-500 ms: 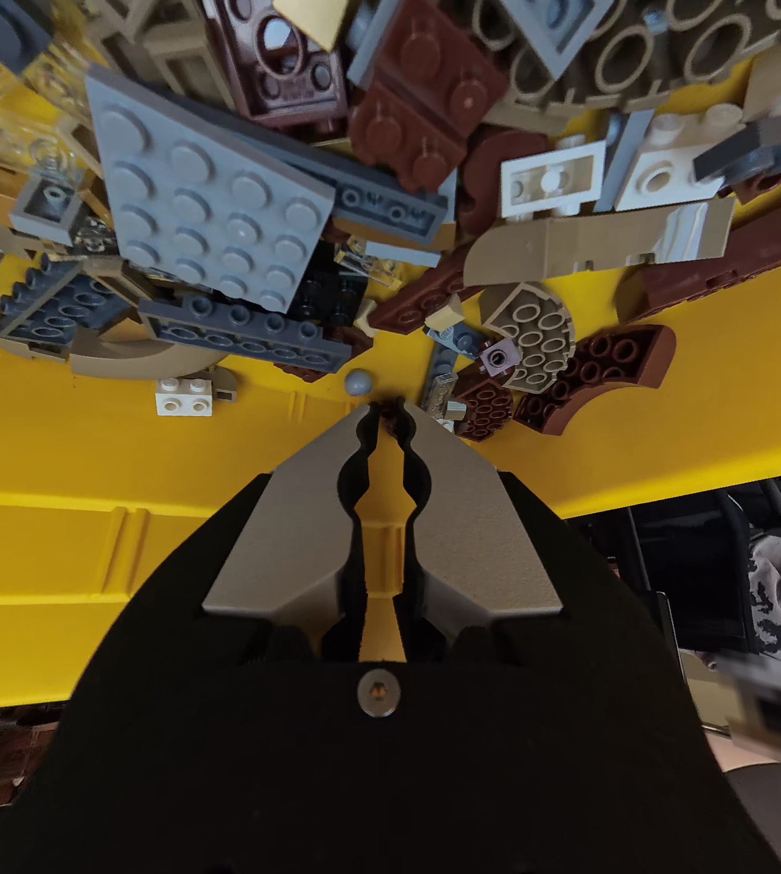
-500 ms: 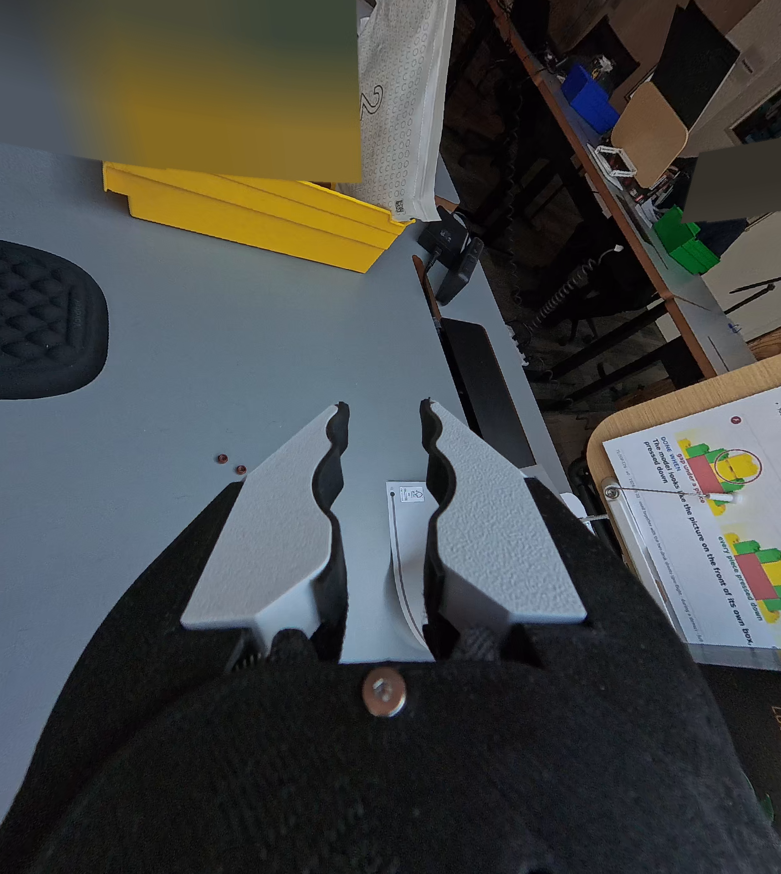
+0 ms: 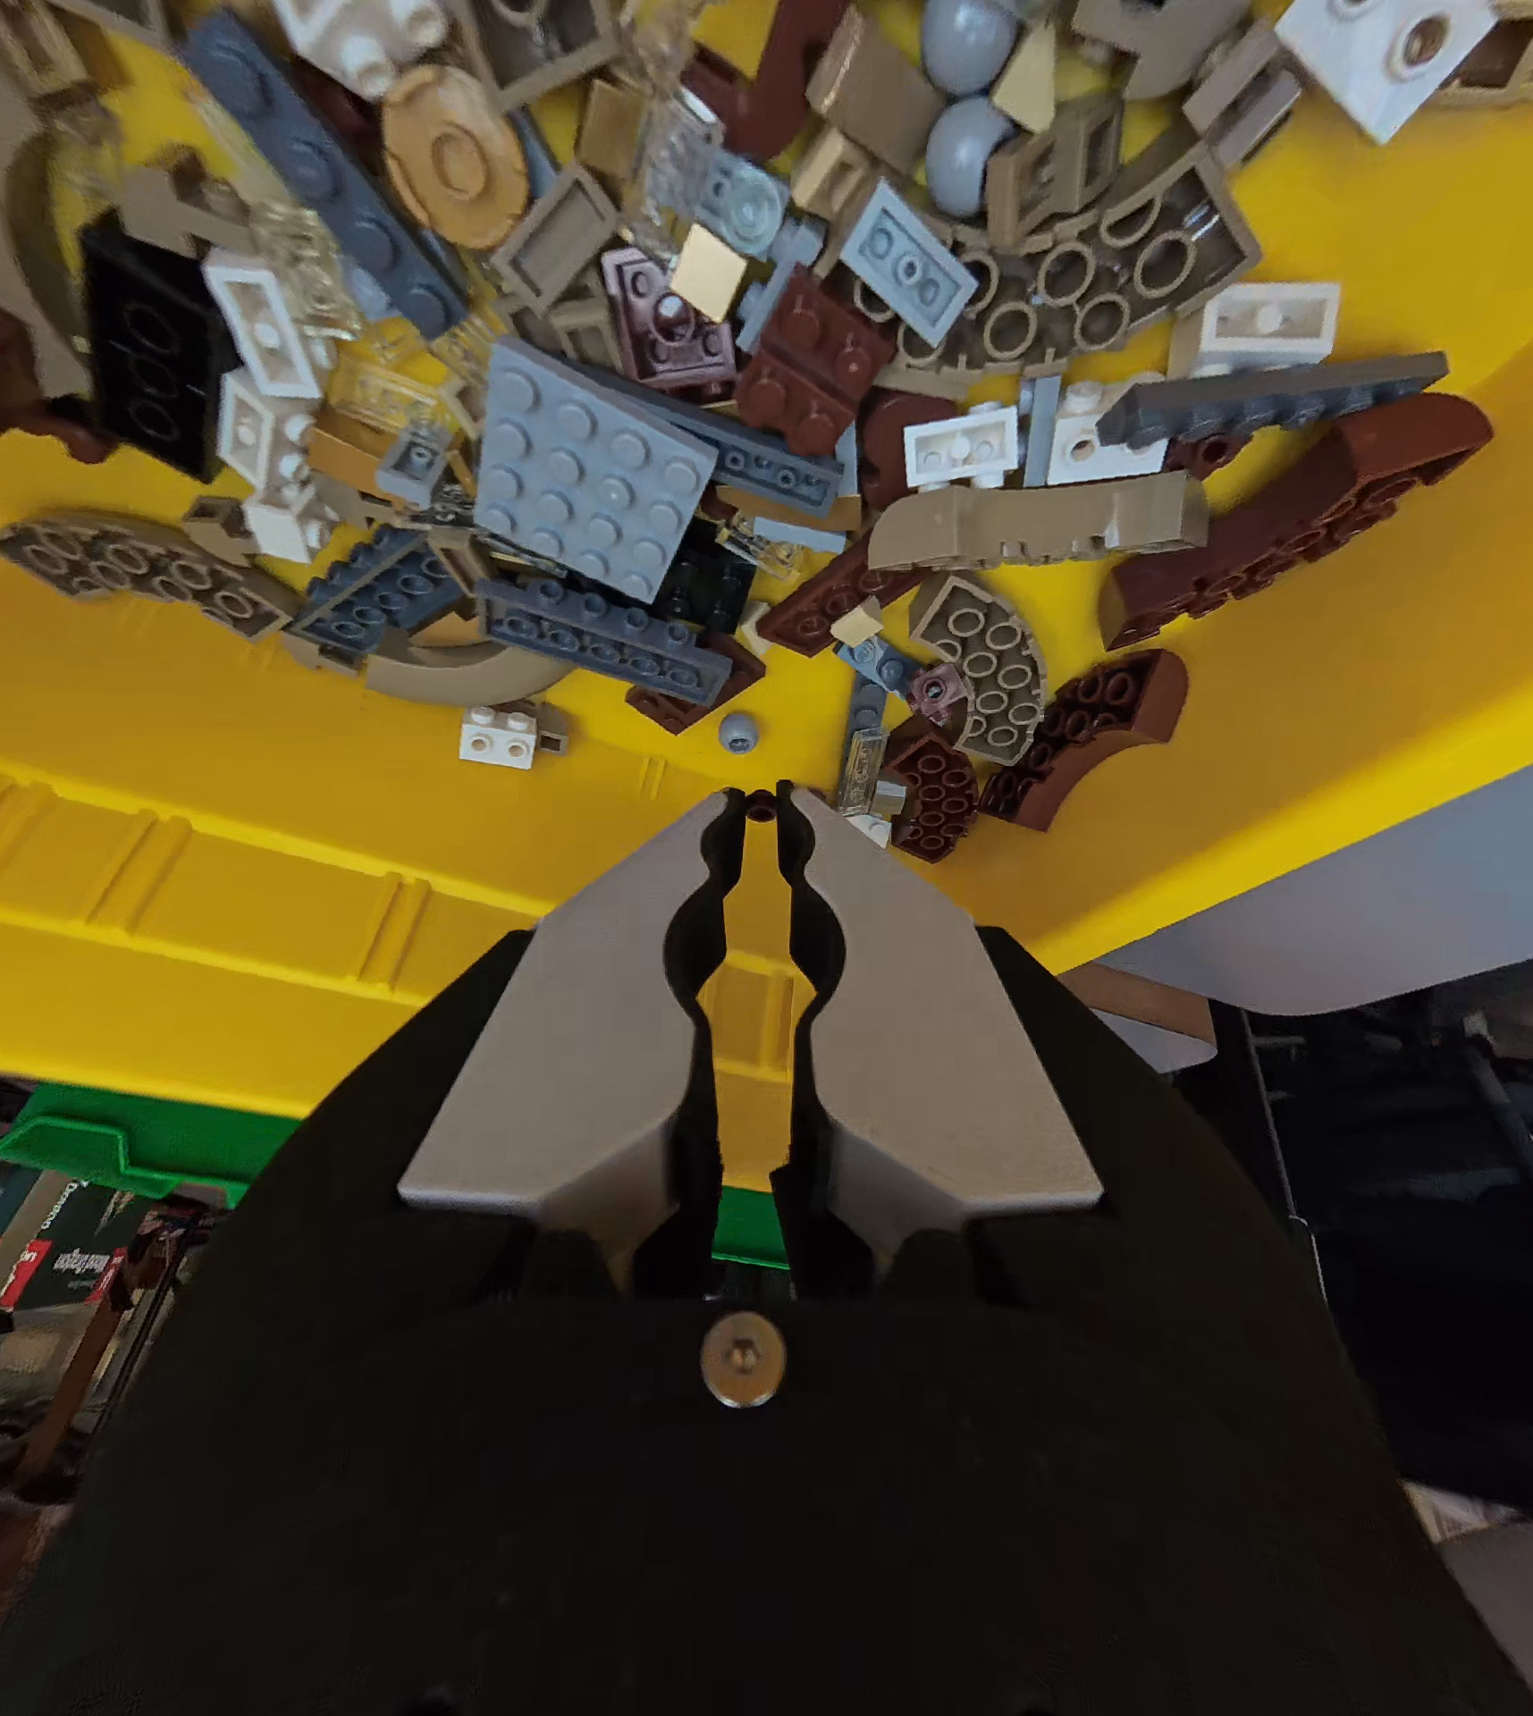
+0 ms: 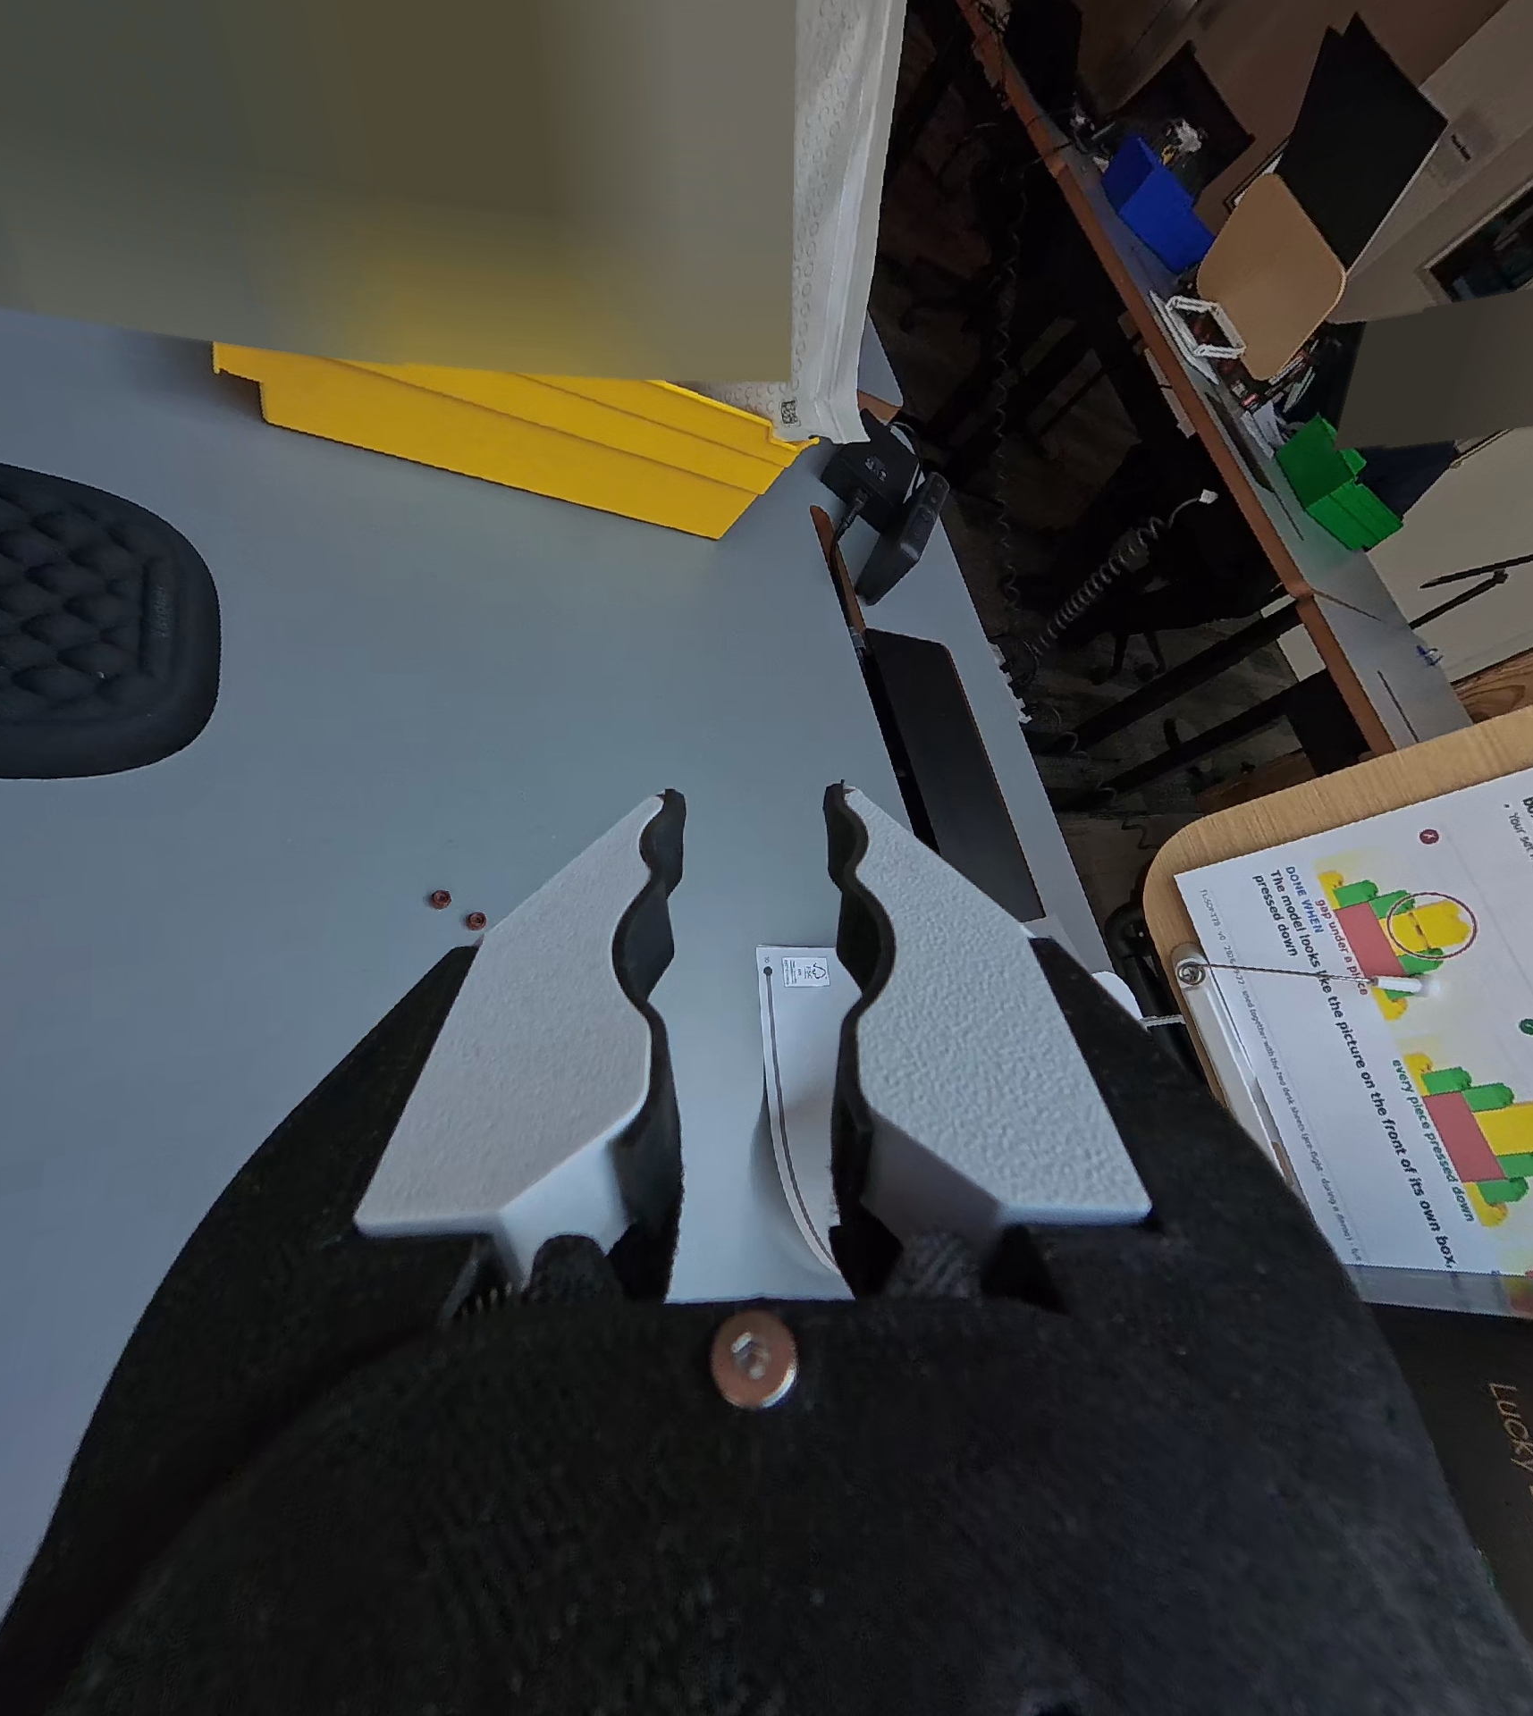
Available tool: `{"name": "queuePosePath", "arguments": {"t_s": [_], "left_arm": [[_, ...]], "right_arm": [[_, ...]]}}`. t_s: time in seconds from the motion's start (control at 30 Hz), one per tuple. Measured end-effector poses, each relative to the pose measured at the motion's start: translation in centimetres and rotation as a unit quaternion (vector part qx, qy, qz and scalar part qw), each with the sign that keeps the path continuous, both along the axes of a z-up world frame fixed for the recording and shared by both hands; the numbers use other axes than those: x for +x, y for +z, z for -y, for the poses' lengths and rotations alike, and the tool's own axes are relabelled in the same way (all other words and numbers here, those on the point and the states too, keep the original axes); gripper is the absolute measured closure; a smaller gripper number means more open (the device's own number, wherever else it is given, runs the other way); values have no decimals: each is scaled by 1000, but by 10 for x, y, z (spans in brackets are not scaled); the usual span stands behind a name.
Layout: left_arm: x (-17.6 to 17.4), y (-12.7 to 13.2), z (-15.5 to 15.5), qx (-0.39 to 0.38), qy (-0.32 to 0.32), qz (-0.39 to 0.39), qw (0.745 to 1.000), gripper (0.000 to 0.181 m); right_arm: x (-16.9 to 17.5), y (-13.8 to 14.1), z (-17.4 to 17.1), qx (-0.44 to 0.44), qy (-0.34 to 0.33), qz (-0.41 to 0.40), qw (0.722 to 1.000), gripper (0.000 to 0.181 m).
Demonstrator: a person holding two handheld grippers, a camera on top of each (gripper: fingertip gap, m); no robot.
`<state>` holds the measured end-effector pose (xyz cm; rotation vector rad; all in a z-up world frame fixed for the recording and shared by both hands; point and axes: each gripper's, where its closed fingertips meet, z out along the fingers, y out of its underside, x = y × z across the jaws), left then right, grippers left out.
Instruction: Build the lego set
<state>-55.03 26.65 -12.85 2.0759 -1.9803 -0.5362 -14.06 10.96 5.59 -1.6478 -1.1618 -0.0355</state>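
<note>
In the left wrist view my left gripper is shut on a tiny dark red round piece and holds it above the near wall of the yellow bin. The bin holds a heap of loose bricks, among them a grey 4x4 plate, a tan arch and reddish-brown curved bricks. In the right wrist view my right gripper is open and empty above the grey table. Two tiny red round pieces lie on the table left of its fingers.
A black textured pad lies at the table's left. Yellow bins stand at the back under a white padded envelope. An instruction sheet on a wooden board is at the right, a white paper slip lies under the gripper. The left gripper's tips are roughly 50 centimetres from the right gripper's.
My left gripper has pulled back and up from the brick heap with the small dark red piece in its tips. More of the bin shows. My right gripper has barely moved.
</note>
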Motion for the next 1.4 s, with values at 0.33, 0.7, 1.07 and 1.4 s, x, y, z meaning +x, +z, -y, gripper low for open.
{"name": "queuePosePath", "arguments": {"t_s": [0.33, 0.7, 1.07, 1.4], "left_arm": [[133, 101, 27, 54, 37, 397, 915, 177], [337, 62, 192, -153, 10, 587, 795, 177], [370, -15, 199, -146, -34, 391, 908, 177], [378, -26, 188, -109, -54, 332, 935, 170]], "right_arm": [[8, 3, 4, 2, 1, -6, 1000, 150], [44, 11, 6, 0, -9, -54, 999, 150], [52, 23, 15, 10, 3, -71, 997, 150], [60, 20, 15, 4, -7, -61, 998, 150]]}}
